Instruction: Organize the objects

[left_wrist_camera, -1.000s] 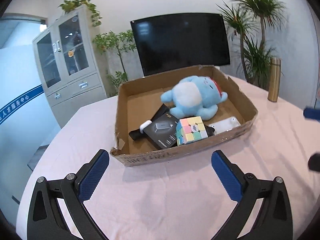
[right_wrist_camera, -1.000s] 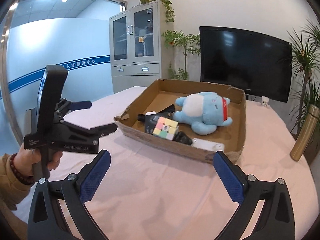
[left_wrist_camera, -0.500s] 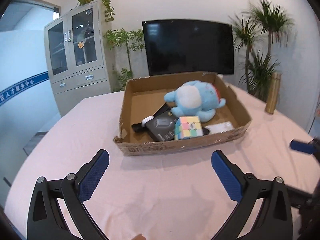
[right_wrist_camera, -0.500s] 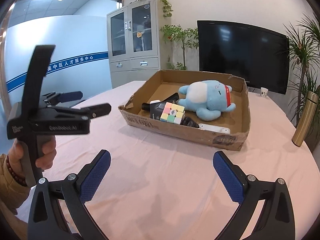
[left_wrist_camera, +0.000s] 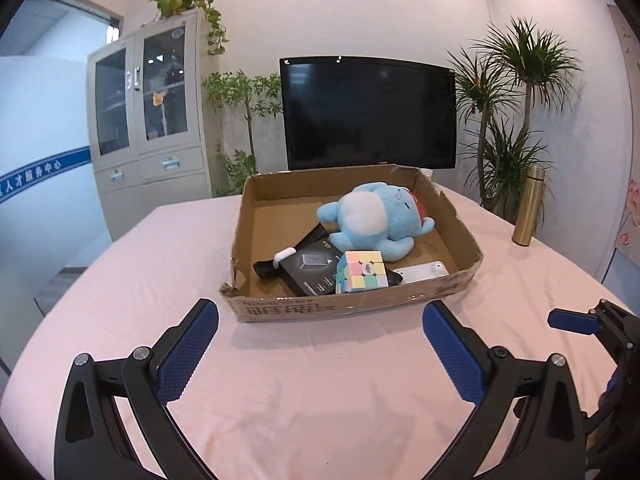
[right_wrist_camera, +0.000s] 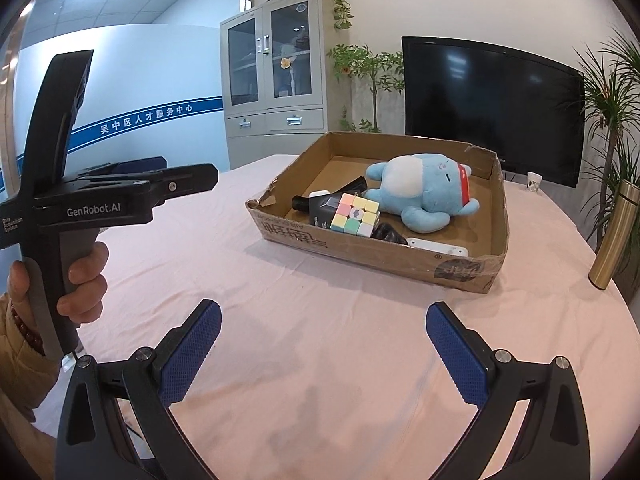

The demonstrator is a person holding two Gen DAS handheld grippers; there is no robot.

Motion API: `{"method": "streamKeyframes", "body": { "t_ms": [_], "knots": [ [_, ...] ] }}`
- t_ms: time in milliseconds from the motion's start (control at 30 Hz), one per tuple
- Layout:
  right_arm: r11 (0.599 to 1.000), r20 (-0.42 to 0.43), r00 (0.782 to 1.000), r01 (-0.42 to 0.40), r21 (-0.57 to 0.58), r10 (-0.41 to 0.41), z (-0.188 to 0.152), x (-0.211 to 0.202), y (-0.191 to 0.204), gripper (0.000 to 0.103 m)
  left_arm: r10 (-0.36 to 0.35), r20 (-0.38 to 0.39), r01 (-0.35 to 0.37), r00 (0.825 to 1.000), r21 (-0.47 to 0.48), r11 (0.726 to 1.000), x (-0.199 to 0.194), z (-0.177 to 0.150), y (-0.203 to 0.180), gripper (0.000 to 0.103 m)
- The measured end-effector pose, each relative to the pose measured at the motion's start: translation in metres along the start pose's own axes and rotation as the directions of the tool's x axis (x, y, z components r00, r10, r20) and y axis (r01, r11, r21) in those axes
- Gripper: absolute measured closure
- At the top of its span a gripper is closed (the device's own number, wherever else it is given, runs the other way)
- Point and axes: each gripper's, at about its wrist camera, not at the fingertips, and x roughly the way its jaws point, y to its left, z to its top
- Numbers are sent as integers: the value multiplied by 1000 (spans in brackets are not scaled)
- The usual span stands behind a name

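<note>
A shallow cardboard box (left_wrist_camera: 344,307) (right_wrist_camera: 400,258) stands on the pink table. In it lie a blue plush toy (left_wrist_camera: 376,220) (right_wrist_camera: 420,192), a pastel puzzle cube (left_wrist_camera: 360,272) (right_wrist_camera: 354,214), a black packet (left_wrist_camera: 312,268), a white flat device (left_wrist_camera: 420,270) (right_wrist_camera: 438,245) and a black object with a white tip (left_wrist_camera: 276,262). My left gripper (left_wrist_camera: 320,344) is open and empty, in front of the box. My right gripper (right_wrist_camera: 322,346) is open and empty, nearer the box's right corner. The left gripper's body (right_wrist_camera: 104,196) shows in the right wrist view.
A gold flask (left_wrist_camera: 530,204) (right_wrist_camera: 612,236) stands on the table right of the box. A small white cup (right_wrist_camera: 534,181) sits behind the box. A television (left_wrist_camera: 368,112), a grey cabinet (left_wrist_camera: 148,120) and potted plants (left_wrist_camera: 508,120) stand beyond the table.
Both grippers have pulled back from the box and levelled out, so the box looks smaller and farther. Both stay open and empty. The box's contents have not moved.
</note>
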Motion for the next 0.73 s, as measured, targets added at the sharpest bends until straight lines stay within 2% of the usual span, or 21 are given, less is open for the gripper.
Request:
{"method": "streamKeyframes", "body": {
  "t_ms": [733],
  "knots": [
    [1000,-20,1000,-1,2,1,-5,4,-1,0,9,10,-9,1000,49,999,2,-4,-10,1]
  ]
}}
